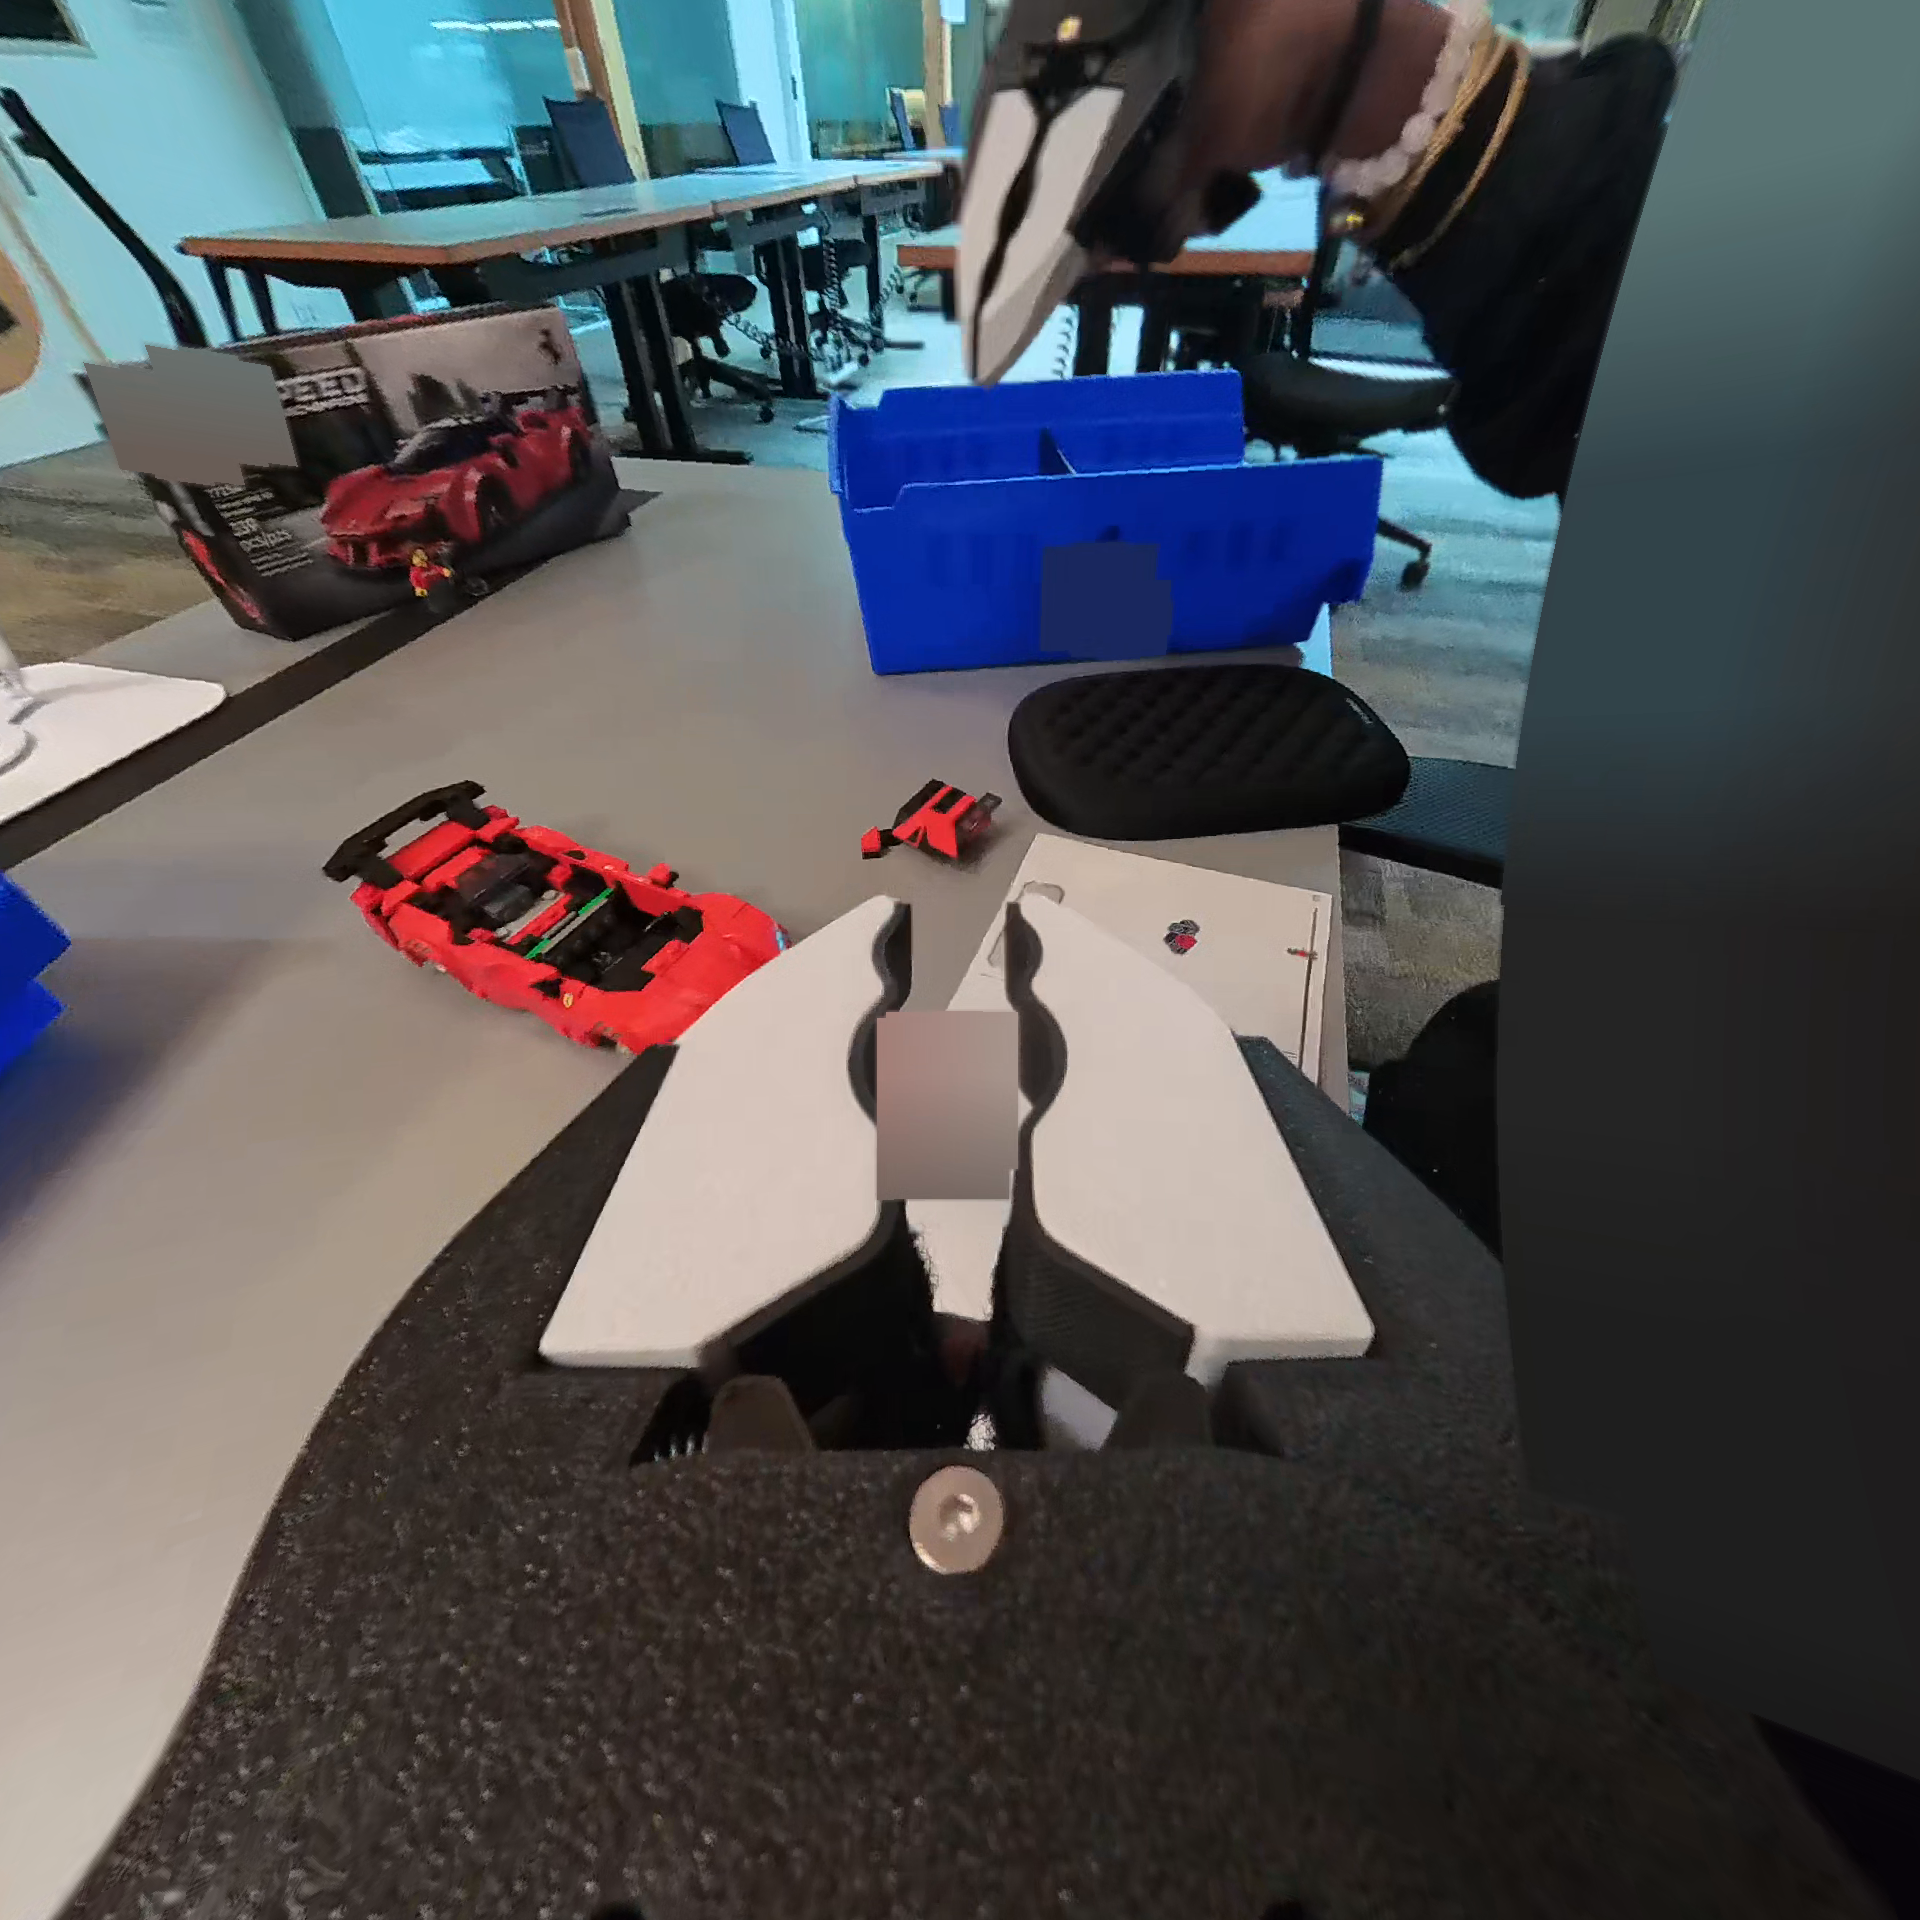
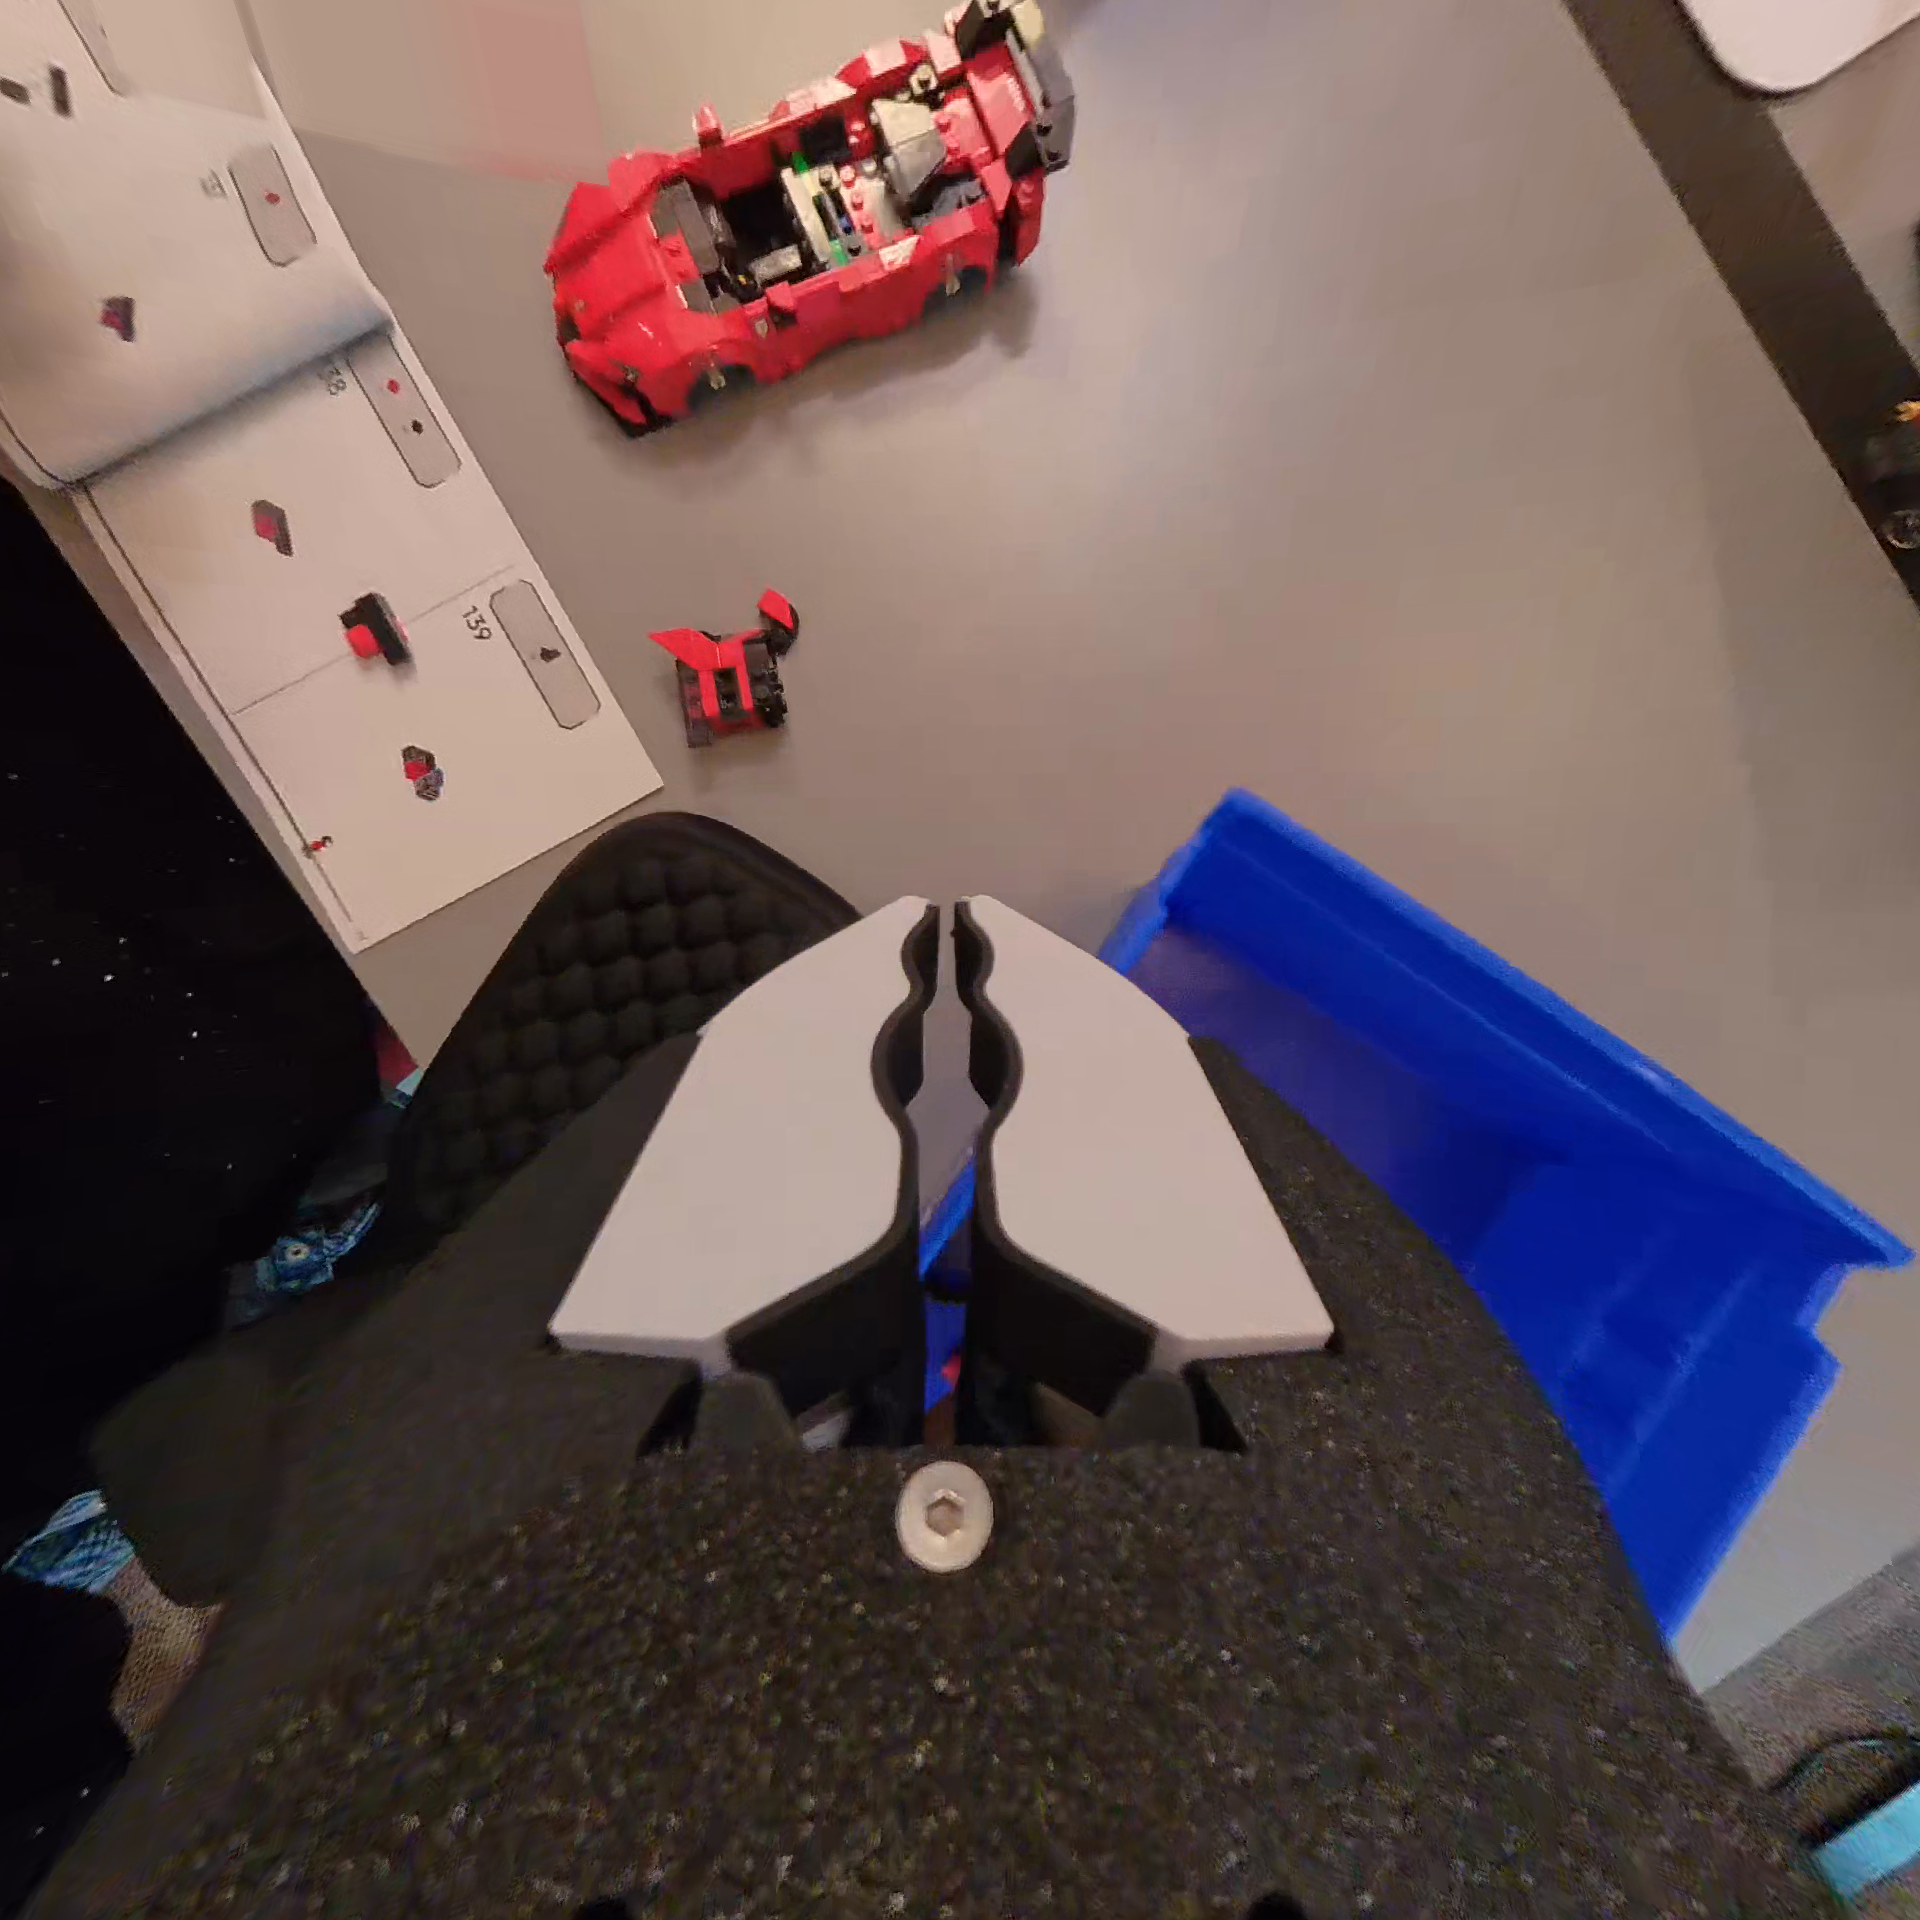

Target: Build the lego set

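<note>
On the surface [image 2: 1247, 582], red Lego car [image 2: 800, 229] mostly built, roof open; sub-assembly [image 2: 732, 670] unattached. Left hand-held gripper [image 1: 958, 914] slightly open, empty; right hand-held gripper [image 2: 947, 914] nearly closed, empty.

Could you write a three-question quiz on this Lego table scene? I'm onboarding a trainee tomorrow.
1. True or false: the partly built red Lego car stands inside the blue plastic bin.
2. Which lies nearest the open white instruction booklet? A) the small red-and-black Lego subassembly B) the printed cardboard set box
3. What is the right gripper holding?

Key:
1. False; it stands on the grey table.
2. A.
3. Nothing visible; its jaws are nearly closed above the bin's edge.
</note>
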Demonstrator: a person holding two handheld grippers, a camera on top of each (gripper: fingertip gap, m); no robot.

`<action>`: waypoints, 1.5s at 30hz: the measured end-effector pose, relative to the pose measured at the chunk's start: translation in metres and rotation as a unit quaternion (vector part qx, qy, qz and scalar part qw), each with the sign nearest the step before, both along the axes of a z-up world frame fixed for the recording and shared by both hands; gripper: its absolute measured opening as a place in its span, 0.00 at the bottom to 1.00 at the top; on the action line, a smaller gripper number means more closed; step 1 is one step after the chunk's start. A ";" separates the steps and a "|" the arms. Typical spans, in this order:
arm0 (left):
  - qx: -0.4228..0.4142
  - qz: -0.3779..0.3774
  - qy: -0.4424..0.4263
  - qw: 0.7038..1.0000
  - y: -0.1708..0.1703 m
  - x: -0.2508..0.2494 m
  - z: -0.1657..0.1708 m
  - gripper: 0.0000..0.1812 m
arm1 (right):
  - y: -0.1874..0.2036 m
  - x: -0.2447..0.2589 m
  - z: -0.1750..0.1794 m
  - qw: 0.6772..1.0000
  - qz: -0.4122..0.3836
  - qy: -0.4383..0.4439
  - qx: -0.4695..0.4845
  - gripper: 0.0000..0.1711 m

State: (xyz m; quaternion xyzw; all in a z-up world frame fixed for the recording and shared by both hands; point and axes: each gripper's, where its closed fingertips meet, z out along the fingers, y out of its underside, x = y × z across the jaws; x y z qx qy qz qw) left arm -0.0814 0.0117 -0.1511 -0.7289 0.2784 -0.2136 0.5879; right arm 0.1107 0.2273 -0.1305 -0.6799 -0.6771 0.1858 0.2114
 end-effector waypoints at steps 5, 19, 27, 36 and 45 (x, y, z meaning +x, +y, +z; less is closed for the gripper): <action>-0.013 0.066 -0.021 0.998 0.000 -0.040 -0.001 0.09 | 0.022 0.057 0.006 0.999 -0.014 -0.025 0.034 0.08; -0.056 0.219 -0.074 0.971 0.050 -0.108 0.012 0.08 | 0.073 0.094 -0.084 0.968 0.199 -0.145 -0.047 0.04; -0.093 0.260 -0.056 0.959 0.070 -0.117 0.006 0.08 | 0.060 0.078 -0.116 0.919 0.356 -0.141 -0.091 0.00; -0.113 0.247 -0.029 0.962 0.088 -0.104 -0.002 0.08 | 0.058 0.066 -0.144 0.900 0.415 -0.127 -0.032 0.06; -0.115 0.243 -0.024 0.963 0.086 -0.104 -0.003 0.08 | 0.058 0.065 -0.147 0.893 0.438 -0.107 0.009 0.08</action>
